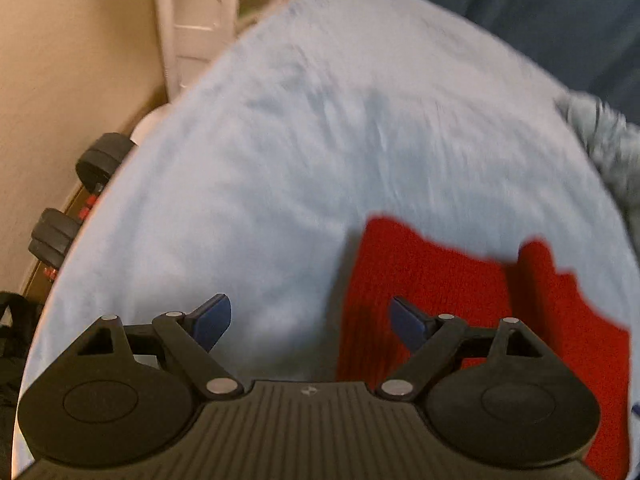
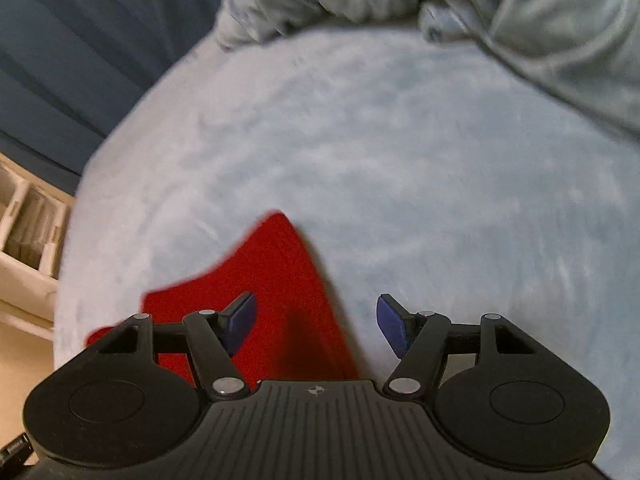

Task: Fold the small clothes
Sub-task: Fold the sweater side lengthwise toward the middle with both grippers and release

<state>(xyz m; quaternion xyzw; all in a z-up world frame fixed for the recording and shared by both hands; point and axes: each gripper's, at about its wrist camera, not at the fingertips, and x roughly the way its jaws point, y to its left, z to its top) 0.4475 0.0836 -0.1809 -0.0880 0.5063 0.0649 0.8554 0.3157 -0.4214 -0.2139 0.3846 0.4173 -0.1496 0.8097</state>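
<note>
On the pale blue blanket [image 1: 280, 140], red garment [image 1: 440, 300], long axis indeterminate.

Beyond the red garment [image 1: 460, 320], the pale blue bed [image 1: 300, 140] spreads bare and wide, open to either claw. A rumpled grey blanket [image 2: 460, 4] heaps along its far edge, and dark dumbbells [image 1: 102, 158] sit off the left side.

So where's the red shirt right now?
The red garment lies on the light blue blanket, low right in the left wrist view, low left in the right wrist view, under both open grippers.
</note>
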